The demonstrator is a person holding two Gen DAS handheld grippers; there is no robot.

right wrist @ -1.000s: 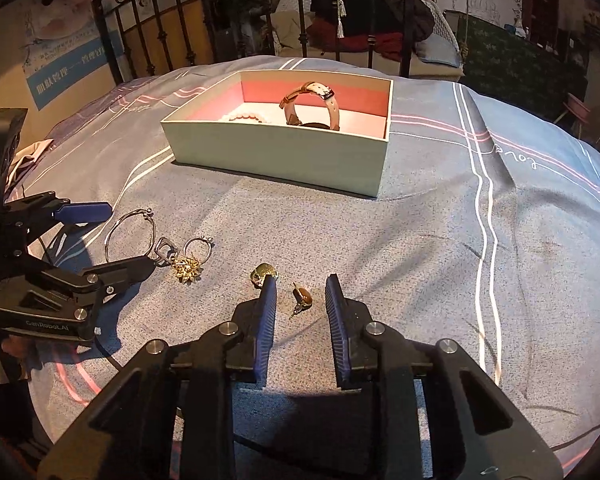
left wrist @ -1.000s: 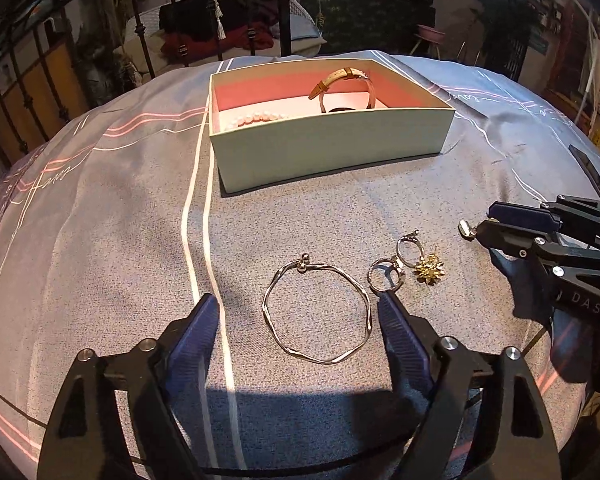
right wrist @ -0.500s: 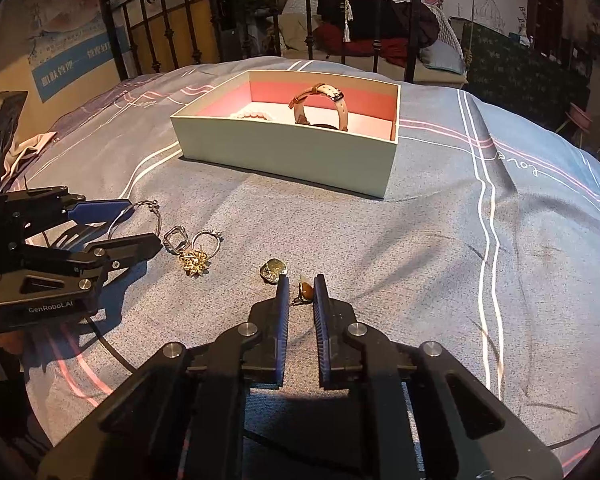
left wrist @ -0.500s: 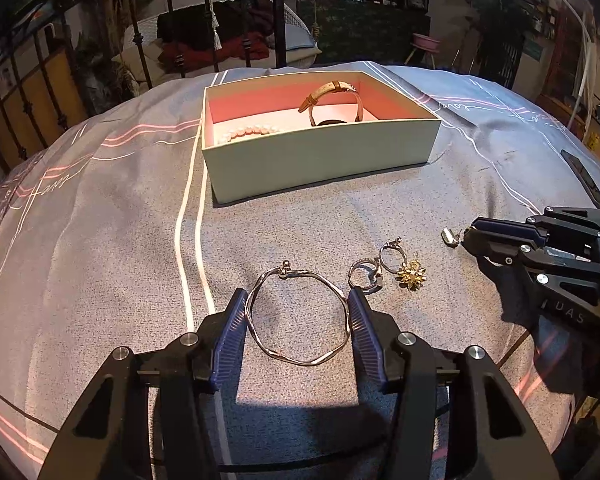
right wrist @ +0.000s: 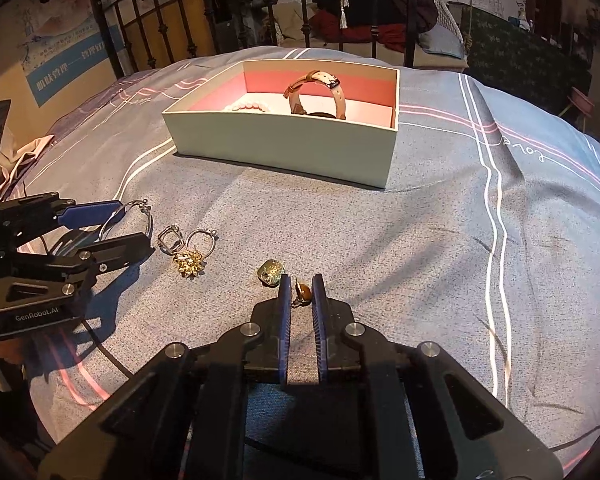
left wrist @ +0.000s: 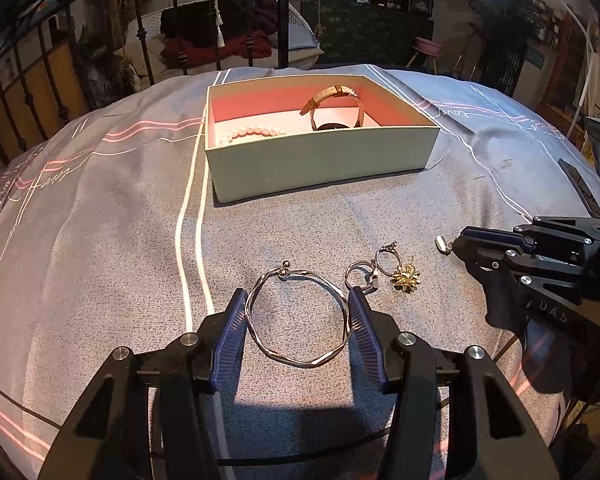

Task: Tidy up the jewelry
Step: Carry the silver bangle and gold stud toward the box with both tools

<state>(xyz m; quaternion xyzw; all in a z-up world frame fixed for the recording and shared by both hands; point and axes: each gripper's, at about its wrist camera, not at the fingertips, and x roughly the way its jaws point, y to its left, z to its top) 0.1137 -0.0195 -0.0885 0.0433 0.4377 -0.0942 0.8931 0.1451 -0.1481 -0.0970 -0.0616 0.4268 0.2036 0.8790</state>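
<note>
Left wrist: bedspread (left wrist: pixel 112 240), left gripper (left wrist: pixel 298 312) fingers pinching bangle (left wrist: pixel 298 318); right gripper (right wrist: pixel 300 300) clamping earring (right wrist: pixel 302 293).

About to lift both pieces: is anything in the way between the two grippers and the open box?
Nothing visible. Bare bedspread lies between the right gripper, shut on the small amber earring, and the pale green, pink-lined cardboard box; likewise ahead of the left gripper around the silver wire bangle.

"GenRobot.AI" stands in white on the black body of the left gripper (right wrist: pixel 112 228), at the left edge of the right wrist view. The bedspread (right wrist: pixel 440 248) carries a cursive "love" at upper right. A blue banner (right wrist: pixel 72 76) at upper left bears Chinese characters, too small to read.
</note>
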